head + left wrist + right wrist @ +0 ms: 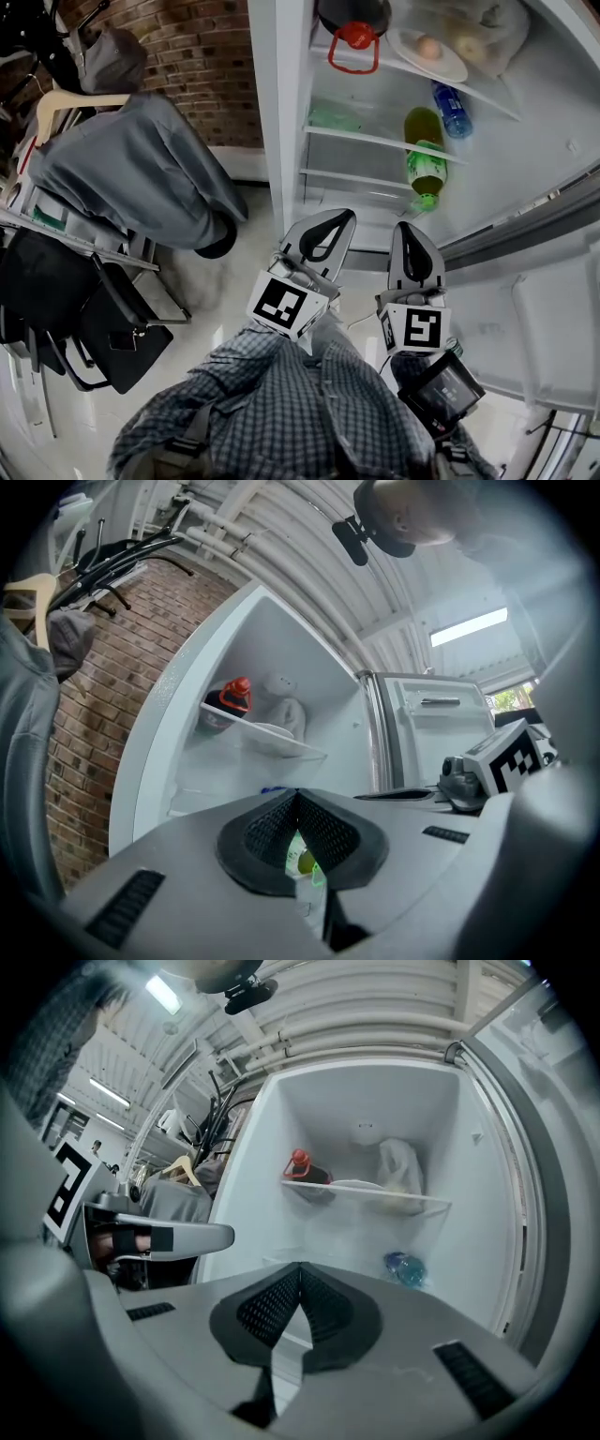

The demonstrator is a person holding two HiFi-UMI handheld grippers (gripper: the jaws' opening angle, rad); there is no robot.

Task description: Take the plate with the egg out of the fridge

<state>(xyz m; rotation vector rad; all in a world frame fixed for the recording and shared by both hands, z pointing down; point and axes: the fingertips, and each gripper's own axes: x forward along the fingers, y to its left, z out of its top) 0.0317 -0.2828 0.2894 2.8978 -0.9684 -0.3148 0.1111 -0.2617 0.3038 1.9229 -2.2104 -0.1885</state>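
The left gripper (341, 218) and right gripper (405, 231), jaws pressed together and empty, aim into the fridge (281, 112) toward the upper-right plate (448, 66) bearing the egg (428, 47).

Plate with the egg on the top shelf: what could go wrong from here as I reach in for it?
The egg lies loose on the plate; a tilt while lifting could roll it off. The plate sits between the pot and the plastic bag, so a gripper may knock either. The left gripper and right gripper are both shut; unopened, they would shove the plate back.
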